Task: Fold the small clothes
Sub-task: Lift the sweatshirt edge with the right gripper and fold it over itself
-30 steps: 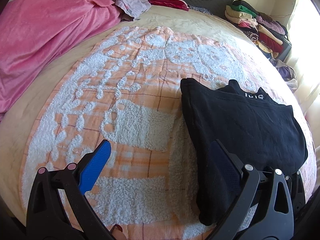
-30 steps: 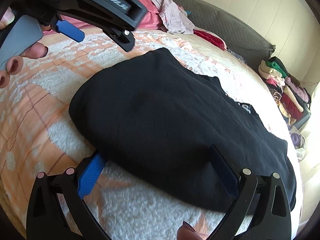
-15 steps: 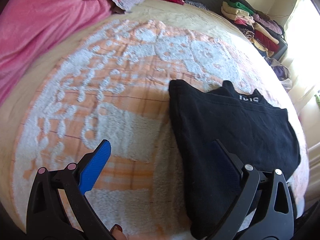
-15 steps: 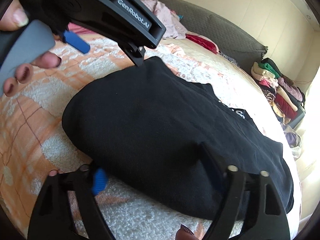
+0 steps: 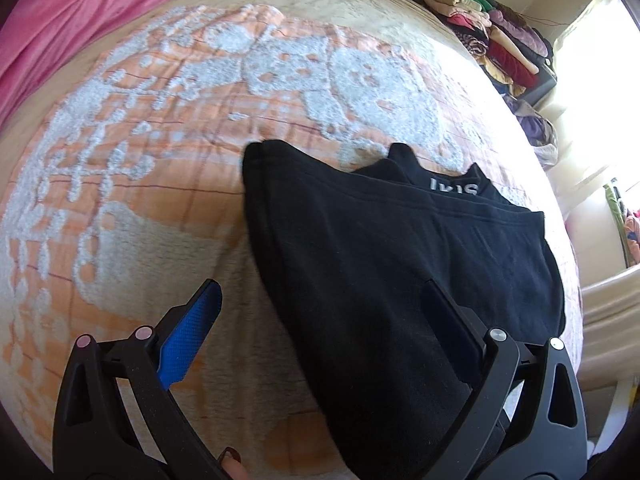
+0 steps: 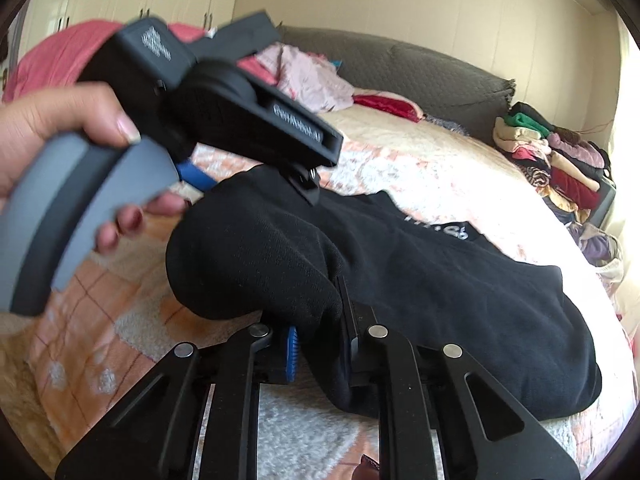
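Pinching the near edge of the black garment [image 6: 420, 280], the right gripper [image 6: 320, 344] sits pressed together on cloth; left gripper [image 5: 320, 332] spread, straddling the garment's left edge on the bed [image 5: 160, 208]; advise lifting evenly, carrying the fold toward the far edge.

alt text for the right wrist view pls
The right gripper is shut on the near edge of a black folded garment lying on an orange-and-white fleece blanket. The hand-held left gripper hovers above it.
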`<act>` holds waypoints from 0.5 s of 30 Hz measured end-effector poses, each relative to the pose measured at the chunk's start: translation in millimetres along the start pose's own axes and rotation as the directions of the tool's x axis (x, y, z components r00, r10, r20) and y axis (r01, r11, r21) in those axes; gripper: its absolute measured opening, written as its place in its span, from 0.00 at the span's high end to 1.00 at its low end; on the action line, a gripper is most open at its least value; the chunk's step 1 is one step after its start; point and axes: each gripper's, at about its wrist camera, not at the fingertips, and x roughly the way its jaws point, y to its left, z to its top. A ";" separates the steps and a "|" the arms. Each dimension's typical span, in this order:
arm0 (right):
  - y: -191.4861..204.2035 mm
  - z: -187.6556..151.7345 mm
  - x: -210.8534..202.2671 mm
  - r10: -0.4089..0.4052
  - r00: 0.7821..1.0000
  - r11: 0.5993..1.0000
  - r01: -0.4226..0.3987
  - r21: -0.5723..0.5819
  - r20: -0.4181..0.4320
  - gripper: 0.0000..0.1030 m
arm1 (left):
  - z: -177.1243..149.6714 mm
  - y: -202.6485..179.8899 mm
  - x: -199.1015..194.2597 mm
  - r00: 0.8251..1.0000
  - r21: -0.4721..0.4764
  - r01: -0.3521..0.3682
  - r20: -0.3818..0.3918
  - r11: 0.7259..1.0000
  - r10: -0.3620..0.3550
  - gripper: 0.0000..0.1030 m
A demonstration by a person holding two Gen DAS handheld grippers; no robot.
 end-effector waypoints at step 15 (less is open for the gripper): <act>-48.5 1.8 -50.7 -0.038 0.994 0.990 0.024 0.136 0.098 0.90 | 1.0 -81.0 -16.5 0.995 0.107 0.078 0.047 0.991 -0.083 0.47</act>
